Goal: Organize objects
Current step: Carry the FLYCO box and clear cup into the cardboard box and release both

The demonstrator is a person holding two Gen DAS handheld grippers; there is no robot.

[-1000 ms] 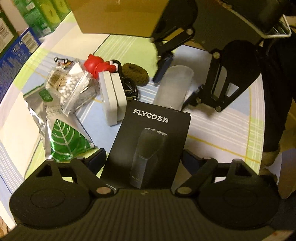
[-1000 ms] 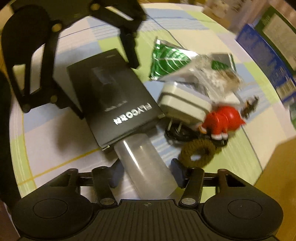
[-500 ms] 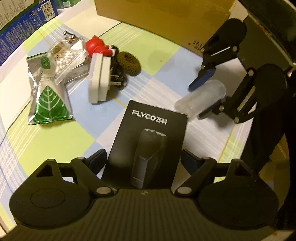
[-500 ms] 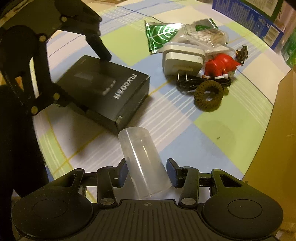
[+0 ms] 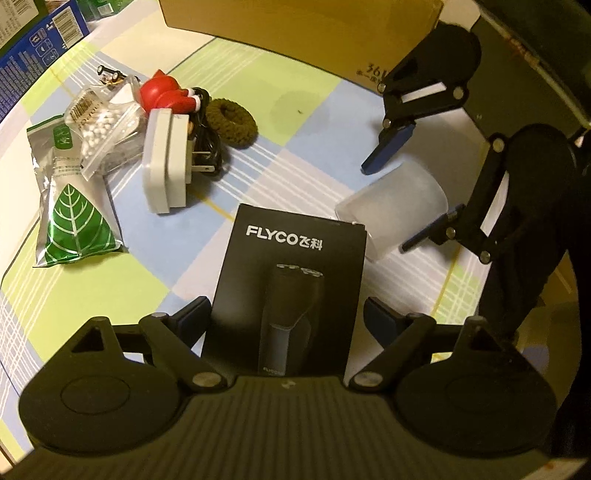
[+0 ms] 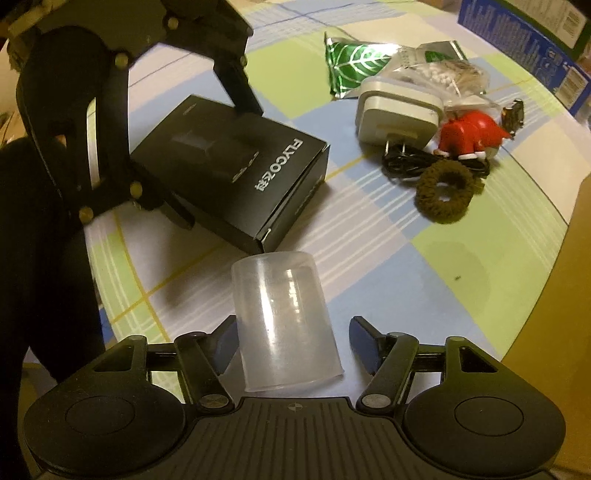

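The left gripper (image 5: pixel 284 314) straddles a matte black rectangular cardboard box (image 5: pixel 291 288), jaws spread. The right gripper (image 6: pixel 291 341), jaws also spread, flanks a frosted translucent plastic cup (image 6: pixel 284 325) lying on the checked tablecloth (image 6: pixel 424 258), bare toward the cardboard carton (image 5: pixel 306 22).

**Layout around the shaver box**

In the left wrist view, the shaver box (image 5: pixel 291 291) lies on the bench (image 5: pixel 303 122). The cup (image 5: pixel 395 206) lies just right of it; the charger (image 5: pixel 164 166), hair tie (image 5: pixel 231 123) and leaf pouch (image 5: pixel 74 218) sit to its left. The carton (image 5: pixel 306 22) stands behind.
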